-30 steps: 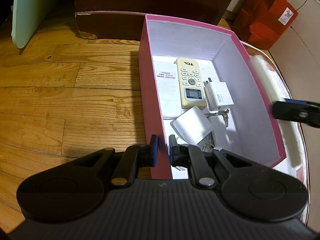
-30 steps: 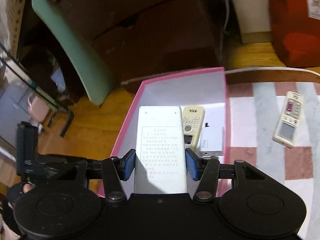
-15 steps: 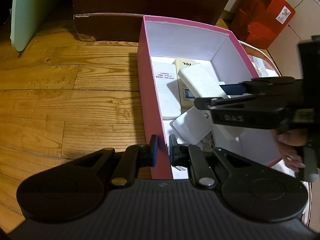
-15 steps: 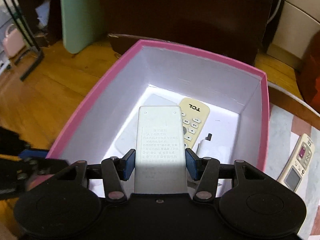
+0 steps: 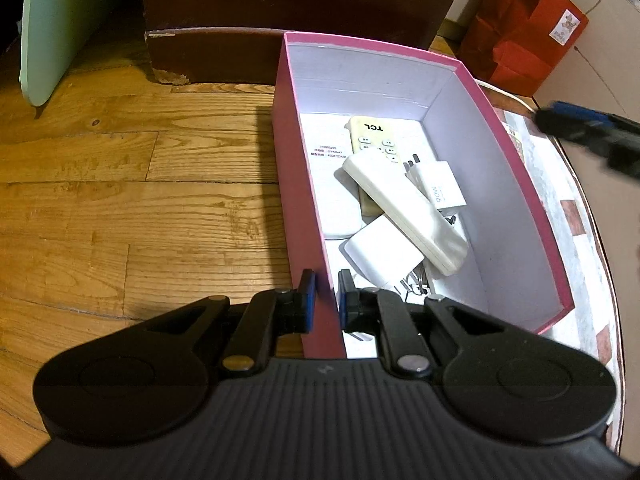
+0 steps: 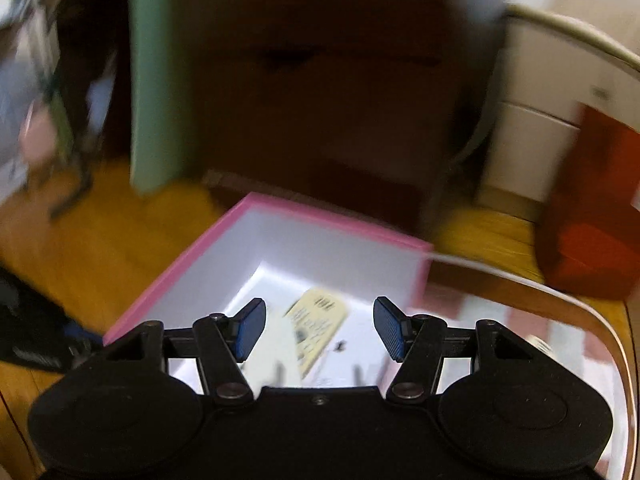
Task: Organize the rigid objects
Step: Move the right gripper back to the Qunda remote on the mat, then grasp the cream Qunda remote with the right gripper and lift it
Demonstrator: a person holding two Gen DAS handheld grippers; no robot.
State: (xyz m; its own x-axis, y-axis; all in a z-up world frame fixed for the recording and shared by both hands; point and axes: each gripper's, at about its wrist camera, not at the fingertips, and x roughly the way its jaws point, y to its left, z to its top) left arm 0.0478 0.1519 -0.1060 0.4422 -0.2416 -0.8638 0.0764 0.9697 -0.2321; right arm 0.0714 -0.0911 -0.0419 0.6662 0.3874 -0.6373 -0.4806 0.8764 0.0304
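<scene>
My left tongs (image 5: 324, 296) are pinched shut on the near left wall of the pink box (image 5: 532, 216), one pad outside, one inside, steadying it. My right tongs (image 6: 319, 334) have just been opening and now stand wide with nothing between them; they hang over the near edge of the box, and that view is smeared with motion.

The long white remote (image 5: 404, 212) lies inside the box, slanting across the pile: its far end rests on the yellow TCL remote (image 5: 370, 140), its near end on the white adapter (image 5: 382, 258). Just beside it on the right sits a white charger (image 5: 438, 186), and flat against the left wall lies a white slab (image 5: 332, 184) with a printed label. Some metal bits, perhaps keys, peek from under the adapter; I cannot tell for certain.

What worries me:
- The white remote is propped, not seated. A knock on the box could send it sliding or rocking off the pile.
- My left grip is on thin card. If I pull or twist, the wall may bow or the whole box may skid across the tabletop (image 5: 580, 240) toward the edge.
- My right hand is moving fast while open; a pad could clip the pink rim.
- More pieces dropped on this slanted heap would stack unevenly.
</scene>
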